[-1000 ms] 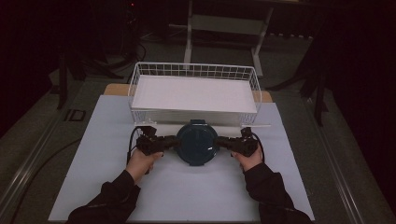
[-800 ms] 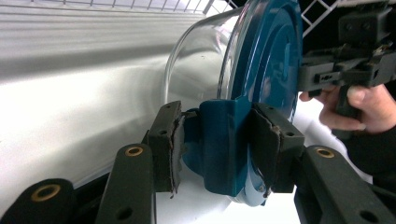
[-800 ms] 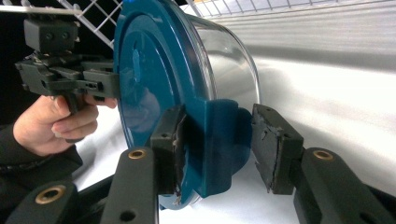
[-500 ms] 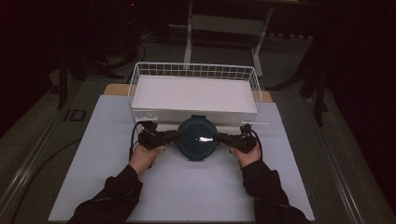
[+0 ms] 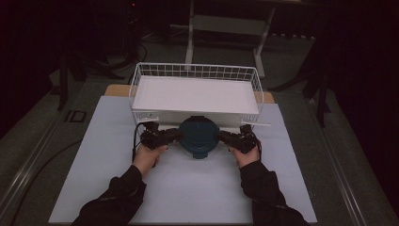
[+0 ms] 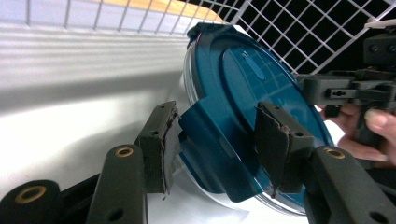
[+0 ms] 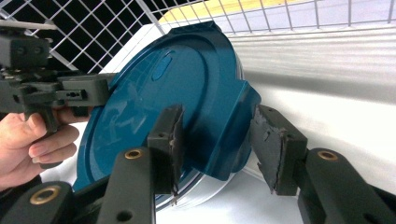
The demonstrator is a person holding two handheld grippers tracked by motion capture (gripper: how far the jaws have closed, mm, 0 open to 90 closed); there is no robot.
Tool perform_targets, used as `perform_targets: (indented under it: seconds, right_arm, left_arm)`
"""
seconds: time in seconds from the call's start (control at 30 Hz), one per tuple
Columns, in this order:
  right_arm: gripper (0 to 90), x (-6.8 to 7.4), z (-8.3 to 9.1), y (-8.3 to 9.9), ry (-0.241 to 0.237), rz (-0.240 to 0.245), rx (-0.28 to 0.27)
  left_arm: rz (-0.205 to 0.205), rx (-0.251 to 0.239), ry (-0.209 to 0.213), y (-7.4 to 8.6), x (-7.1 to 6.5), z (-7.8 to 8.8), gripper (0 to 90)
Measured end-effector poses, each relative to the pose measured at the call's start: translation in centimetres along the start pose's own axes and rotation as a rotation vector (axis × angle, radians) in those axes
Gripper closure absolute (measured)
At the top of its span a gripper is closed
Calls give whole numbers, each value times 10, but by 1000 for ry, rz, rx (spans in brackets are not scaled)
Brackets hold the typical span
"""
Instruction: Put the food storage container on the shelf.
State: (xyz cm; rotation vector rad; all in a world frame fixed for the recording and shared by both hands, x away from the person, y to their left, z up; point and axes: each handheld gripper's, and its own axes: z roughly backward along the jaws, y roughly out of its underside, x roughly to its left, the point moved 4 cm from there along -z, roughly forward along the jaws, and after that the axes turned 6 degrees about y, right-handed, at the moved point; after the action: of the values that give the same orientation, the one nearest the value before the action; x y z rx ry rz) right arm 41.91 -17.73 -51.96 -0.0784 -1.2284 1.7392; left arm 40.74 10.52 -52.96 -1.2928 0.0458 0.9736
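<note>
Pale worktop w/ white wire basket at far side. In front of basket, just beside its near wall, round teal lid, held up between both grippers, tilted. Under lid a clear rim, seen in gripper views. Left gripper at lid's left edge, jaws around a side tab, but gaps visible; cannot tell if gripping. Right gripper at right edge, jaws around other tab, gap beside one pad; also cannot tell.

High view looks down; both gripper views face close, sharing the blue lid
</note>
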Motion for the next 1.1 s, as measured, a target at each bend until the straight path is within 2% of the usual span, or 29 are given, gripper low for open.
perform_targets:
  seconds: [0.2,0.33,0.47,0.53,0.57,0.6,0.67,0.73,0.77,0.8,0.87,0.9,1.0,1.1]
  right_arm:
    - [496,-1,-3,-3,41,-1,-22]
    - [478,0,-5,-6,76,27,-35]
    - [477,3,-5,-7,108,42,-45]
    - [453,6,-4,-6,124,53,-37]
    - [436,6,-3,-6,117,74,-50]
    - [425,8,-2,-6,120,73,-44]
    - [418,11,1,-5,129,94,-47]
    - [418,14,4,-4,127,101,-49]
    - [417,16,6,-3,126,111,-41]
    - [411,18,6,-2,126,122,-32]
    - [408,21,9,0,127,135,-30]
    - [407,23,11,0,129,143,-33]
    - [404,32,17,2,129,168,-39]
    - [404,41,23,4,110,182,-41]
  left_arm:
    - [-6,-37,-57,-2,3,-3,397]
    - [-15,-58,-83,-3,4,-4,389]
    - [-3,-55,-78,-2,3,-4,382]
    - [-54,-42,-46,0,1,-3,292]
    - [-65,-33,-43,1,-1,-3,258]
    - [-71,-27,-35,2,-4,-2,244]
    - [-100,-9,-19,4,-10,-2,154]
    - [-107,-12,-5,5,-16,1,135]
    - [-99,-7,14,5,-19,1,91]
    - [-104,19,28,6,-21,2,21]
    - [-131,61,37,8,-28,4,2]
    - [-145,67,39,8,-31,6,2]
    - [-170,65,56,9,-41,13,2]
    - [-187,51,73,8,-50,23,2]
